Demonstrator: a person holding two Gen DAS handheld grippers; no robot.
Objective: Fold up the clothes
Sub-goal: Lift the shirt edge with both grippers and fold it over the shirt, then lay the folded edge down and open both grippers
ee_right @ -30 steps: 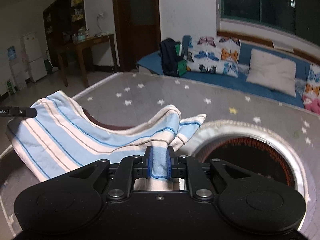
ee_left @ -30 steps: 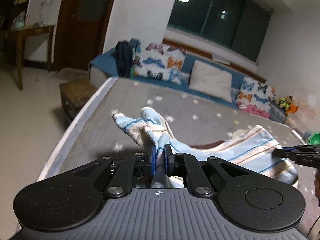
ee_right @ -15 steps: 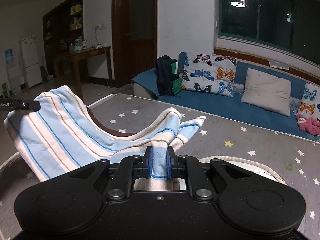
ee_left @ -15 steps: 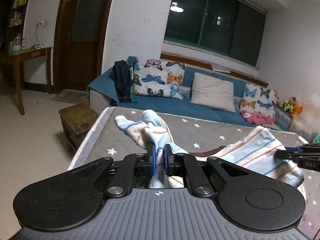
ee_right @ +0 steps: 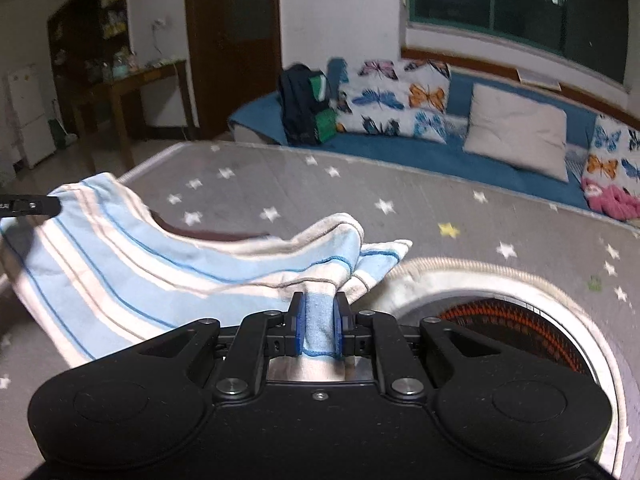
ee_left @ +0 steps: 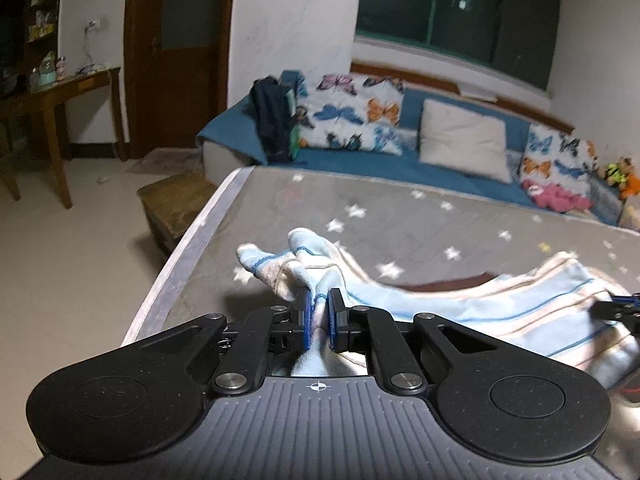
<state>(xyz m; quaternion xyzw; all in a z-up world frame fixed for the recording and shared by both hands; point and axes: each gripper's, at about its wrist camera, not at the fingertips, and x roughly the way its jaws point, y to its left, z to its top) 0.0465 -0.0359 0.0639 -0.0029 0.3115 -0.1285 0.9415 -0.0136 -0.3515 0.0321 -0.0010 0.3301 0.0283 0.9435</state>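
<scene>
The left tongs point(ee_left: 319, 322) are clamped almost fully together on a bunched corner of the striped cloth point(ee_left: 500, 312) — the blue pads pinch a thin wad of it, and loose ends of the fabric stick up and forward beyond the tips. The right tongs point(ee_right: 319, 330) are likewise closed on another gathered edge of the same cloth point(ee_right: 132, 264), with a slightly thicker fold of light blue terry showing between the pads. The cloth, pale blue with white and tan stripes and thin darker blue lines, hangs stretched between the two grips and sags in the middle above the tabletop point(ee_left: 400, 220), a grey surface dotted with white stars. A dark reddish strip shows beneath the sagging part; what it is cannot be told. In the right wrist view a round opening with a pale rim point(ee_right: 520, 280) lies in the tabletop just beside the tongs, with an orange-and-black ring inside. Beyond the tabletop stands a blue sofa point(ee_right: 400, 152) carrying butterfly-print cushions point(ee_right: 396, 100), a plain beige cushion point(ee_right: 516, 128) and a dark bag point(ee_right: 300, 104). Both views are slightly blurred.
</scene>
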